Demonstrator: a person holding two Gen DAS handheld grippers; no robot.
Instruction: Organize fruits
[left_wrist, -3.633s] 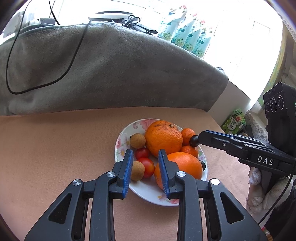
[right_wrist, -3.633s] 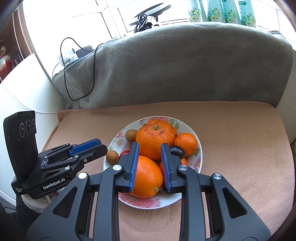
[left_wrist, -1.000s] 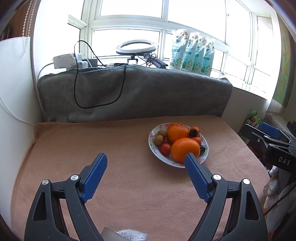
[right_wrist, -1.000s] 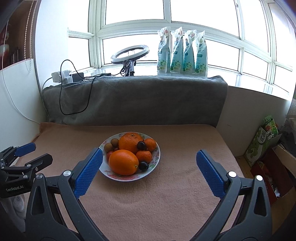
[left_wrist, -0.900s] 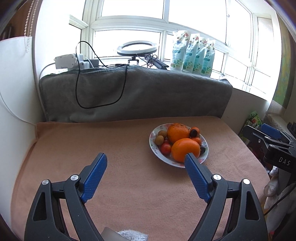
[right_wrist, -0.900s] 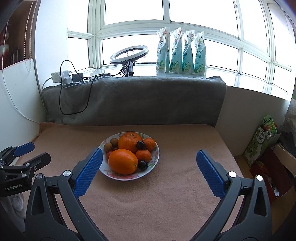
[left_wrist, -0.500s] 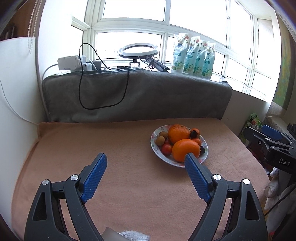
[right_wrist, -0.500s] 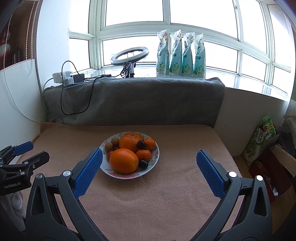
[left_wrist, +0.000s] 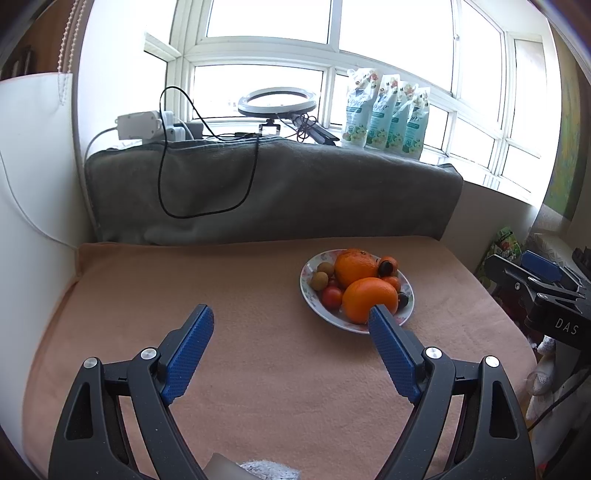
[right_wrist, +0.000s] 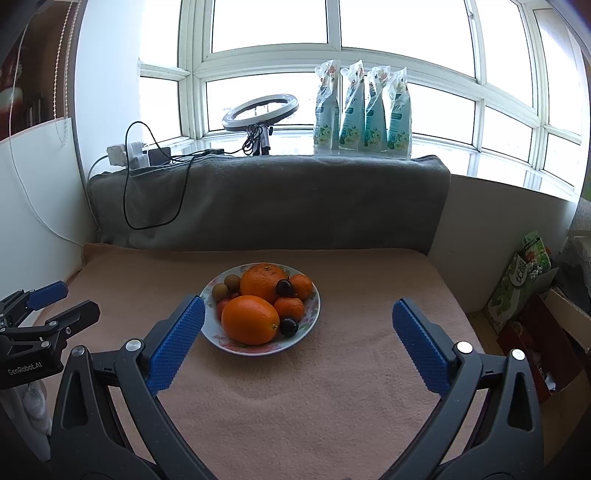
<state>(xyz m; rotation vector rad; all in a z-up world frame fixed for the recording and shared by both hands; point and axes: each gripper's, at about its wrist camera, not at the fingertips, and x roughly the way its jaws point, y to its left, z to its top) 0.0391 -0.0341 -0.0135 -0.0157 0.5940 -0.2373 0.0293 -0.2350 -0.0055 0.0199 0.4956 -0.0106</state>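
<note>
A floral plate (right_wrist: 312, 308) sits on the peach-covered table (right_wrist: 295, 387), also in the left wrist view (left_wrist: 306, 291). It holds two large oranges (right_wrist: 250, 319), small mandarins (right_wrist: 301, 286), cherry tomatoes (left_wrist: 331, 296), brown longans (right_wrist: 232, 282) and dark round fruits (right_wrist: 289, 326). My left gripper (left_wrist: 291, 317) is open and empty, back from the plate and to its left. My right gripper (right_wrist: 297, 310) is open and empty, also back from the plate. Each gripper shows at the edge of the other's view.
A grey blanket (right_wrist: 266, 199) with a black cable (right_wrist: 155, 192) covers the back ledge. A ring light (right_wrist: 260, 110), a power strip (left_wrist: 138, 123) and several refill pouches (right_wrist: 364, 107) stand on the windowsill. Bags and boxes (right_wrist: 528, 284) sit right of the table.
Since 3.6 s ago both grippers have pulled back from the plate and opened wide. In the last second they drifted only slightly; the fruit has not moved.
</note>
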